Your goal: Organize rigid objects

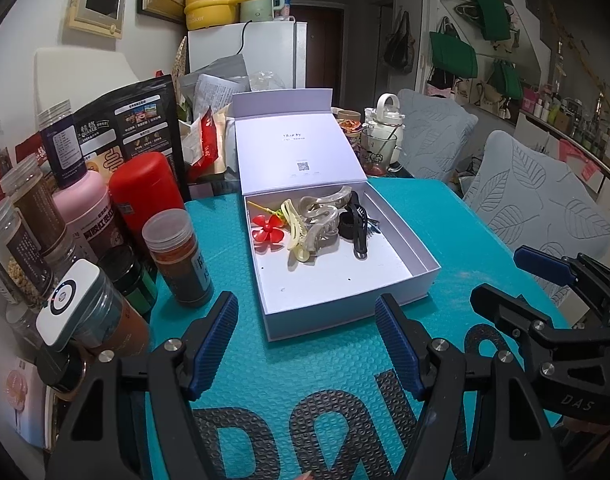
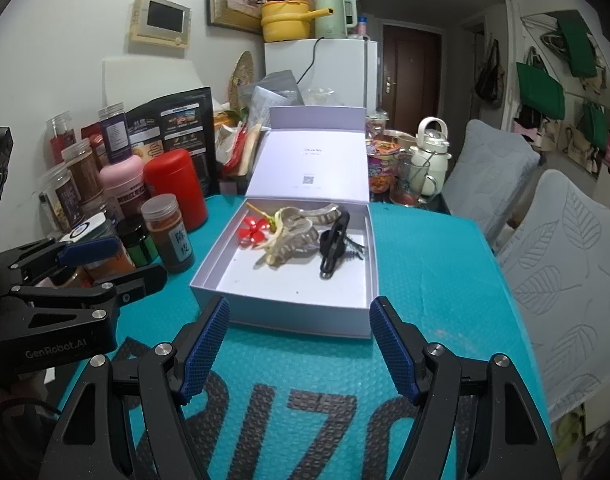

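Note:
A white box (image 1: 421, 258) (image 2: 209, 276) with its lid raised stands open on the teal mat. Inside lie a red flower clip (image 1: 268, 228) (image 2: 254, 232), a pale yellow claw clip (image 1: 295, 232), a grey marbled claw clip (image 1: 323, 216) (image 2: 301, 228) and a black clip (image 1: 355, 228) (image 2: 333, 246). My left gripper (image 1: 307, 340) is open and empty, just before the box's near wall. My right gripper (image 2: 299, 344) is open and empty, also before the box. It shows at the right of the left wrist view (image 1: 517, 280).
Jars, a red canister (image 1: 145, 196) (image 2: 181, 188) and a pink bottle (image 1: 85, 204) crowd the mat's left side. A glass mug (image 2: 413, 184) and white kettle (image 2: 431, 152) stand behind the box at the right. Two grey chairs (image 2: 561, 248) stand along the right edge.

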Motion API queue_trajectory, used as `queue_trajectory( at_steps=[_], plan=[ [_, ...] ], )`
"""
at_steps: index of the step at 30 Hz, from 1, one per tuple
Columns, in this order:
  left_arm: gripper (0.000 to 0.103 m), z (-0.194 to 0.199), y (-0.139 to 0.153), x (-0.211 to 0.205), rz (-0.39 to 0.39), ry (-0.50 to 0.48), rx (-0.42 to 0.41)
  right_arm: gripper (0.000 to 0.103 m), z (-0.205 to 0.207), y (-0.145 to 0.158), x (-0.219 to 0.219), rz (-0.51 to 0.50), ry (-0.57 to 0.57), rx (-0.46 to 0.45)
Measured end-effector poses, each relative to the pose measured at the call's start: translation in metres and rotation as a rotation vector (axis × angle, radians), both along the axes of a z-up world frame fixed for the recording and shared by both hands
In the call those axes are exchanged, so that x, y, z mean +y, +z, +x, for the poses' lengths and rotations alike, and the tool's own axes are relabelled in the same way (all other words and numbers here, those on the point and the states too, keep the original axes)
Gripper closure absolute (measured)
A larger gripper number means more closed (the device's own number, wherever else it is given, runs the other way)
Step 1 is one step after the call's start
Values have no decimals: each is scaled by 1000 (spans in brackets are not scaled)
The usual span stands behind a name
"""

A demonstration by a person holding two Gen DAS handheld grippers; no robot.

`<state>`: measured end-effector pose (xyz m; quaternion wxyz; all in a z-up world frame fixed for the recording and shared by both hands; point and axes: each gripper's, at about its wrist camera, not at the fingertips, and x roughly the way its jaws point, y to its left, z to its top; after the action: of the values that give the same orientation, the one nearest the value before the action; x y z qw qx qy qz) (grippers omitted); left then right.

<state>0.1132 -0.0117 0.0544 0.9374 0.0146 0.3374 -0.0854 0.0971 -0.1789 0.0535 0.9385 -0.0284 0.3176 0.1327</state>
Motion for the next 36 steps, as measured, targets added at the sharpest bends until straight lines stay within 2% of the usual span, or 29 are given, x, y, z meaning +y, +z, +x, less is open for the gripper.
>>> queue_trajectory(
  at_steps=[36],
  plan=[
    [32, 3, 0, 0, -3, -23, 0, 30, -1, 1, -6, -3, -19, 4]
  ],
)
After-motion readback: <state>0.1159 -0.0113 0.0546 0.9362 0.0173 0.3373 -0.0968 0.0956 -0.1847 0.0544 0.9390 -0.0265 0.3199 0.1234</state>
